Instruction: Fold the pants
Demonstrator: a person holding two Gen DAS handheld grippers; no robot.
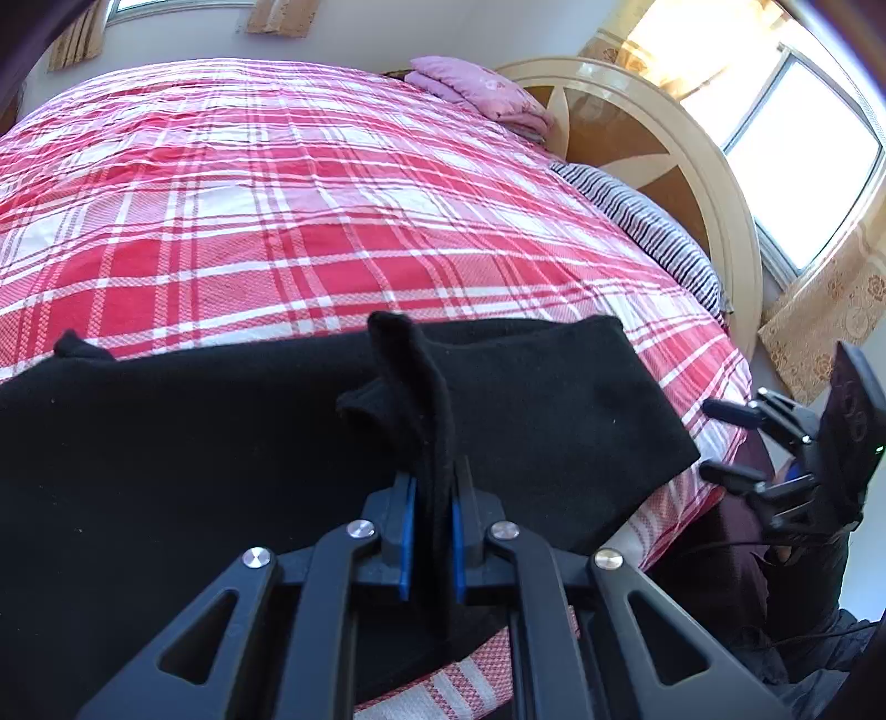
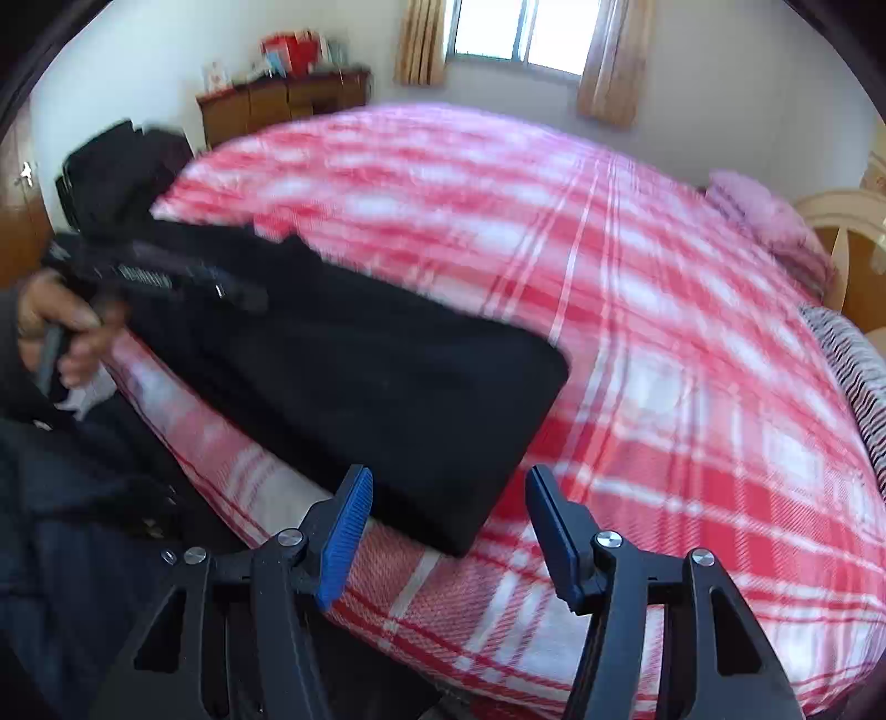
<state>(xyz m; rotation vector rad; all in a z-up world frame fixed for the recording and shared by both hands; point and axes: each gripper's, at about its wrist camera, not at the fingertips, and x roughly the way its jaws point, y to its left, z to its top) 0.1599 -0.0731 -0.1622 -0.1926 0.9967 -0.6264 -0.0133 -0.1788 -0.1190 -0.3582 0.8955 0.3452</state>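
Note:
Black pants (image 1: 232, 443) lie spread along the near edge of a bed with a red and white plaid cover (image 1: 277, 210). My left gripper (image 1: 434, 531) is shut on a raised fold of the pants' near edge. In the right wrist view the pants (image 2: 376, 387) lie ahead and to the left. My right gripper (image 2: 448, 531) is open and empty, just short of the pants' right end. It also shows at the right of the left wrist view (image 1: 725, 443), off the bed's edge. The left gripper (image 2: 166, 277) is blurred at the pants' far end.
A folded pink quilt (image 1: 482, 88) and a striped pillow (image 1: 648, 232) lie by the cream headboard (image 1: 692, 166). A wooden cabinet (image 2: 282, 105) stands against the far wall. Windows with curtains (image 2: 520, 33) are behind the bed.

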